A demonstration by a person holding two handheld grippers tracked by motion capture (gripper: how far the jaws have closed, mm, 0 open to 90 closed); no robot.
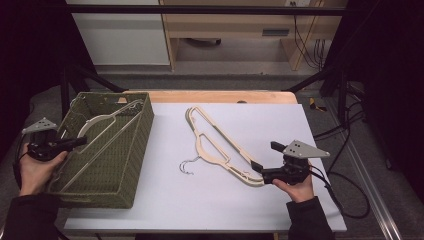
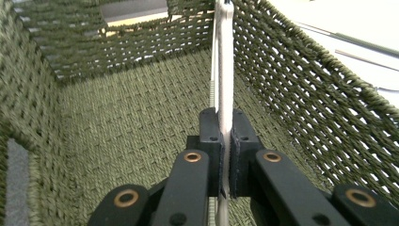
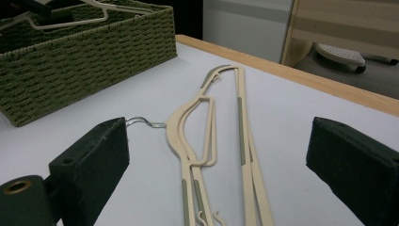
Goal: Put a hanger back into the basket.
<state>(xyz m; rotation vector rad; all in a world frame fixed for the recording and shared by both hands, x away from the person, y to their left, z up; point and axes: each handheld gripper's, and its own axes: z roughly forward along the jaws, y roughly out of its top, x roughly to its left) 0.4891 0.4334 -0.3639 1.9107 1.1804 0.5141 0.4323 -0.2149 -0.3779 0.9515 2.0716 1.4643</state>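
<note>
In the high view a cream hanger (image 1: 107, 117) leans inside the green woven basket (image 1: 145, 130) at the table's left. My left gripper (image 1: 82, 141) reaches over the basket's left wall and is shut on that hanger. In the left gripper view the left gripper (image 2: 225, 127) clamps the hanger's thin edge (image 2: 225, 56) above the basket's floor (image 2: 131, 122). Two more cream hangers (image 1: 220, 145) lie overlapped on the white board, their wire hook (image 1: 187, 166) pointing left. My right gripper (image 1: 266, 155) stands open at their near right end. In the right gripper view its jaws (image 3: 221, 165) straddle the hangers (image 3: 241, 117).
The white board (image 1: 200, 200) covers a wooden table whose far edge (image 1: 220, 96) shows beyond it. The basket (image 3: 84, 61) stands at the board's left edge. Black cables (image 1: 345, 190) trail off the right side. Black frame legs and cabinets stand behind the table.
</note>
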